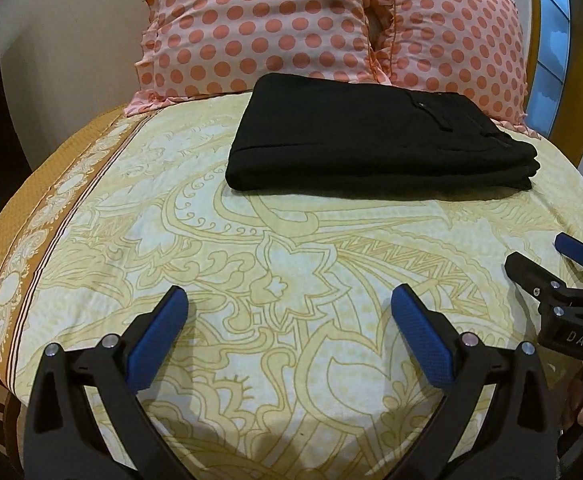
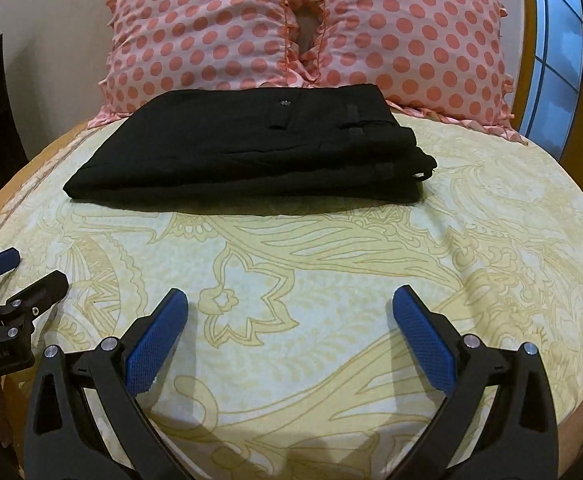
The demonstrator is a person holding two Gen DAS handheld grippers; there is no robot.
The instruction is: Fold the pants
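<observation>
Black pants lie folded into a flat rectangle on the bed, near the pillows; they also show in the right wrist view, with a button and pocket on top. My left gripper is open and empty, well short of the pants above the sheet. My right gripper is open and empty, also short of the pants. The right gripper shows at the right edge of the left wrist view, the left gripper at the left edge of the right wrist view.
The bed has a cream sheet with a yellow floral print and an orange border on the left. Two pink polka-dot pillows lean behind the pants. A wooden headboard and a window stand at the right.
</observation>
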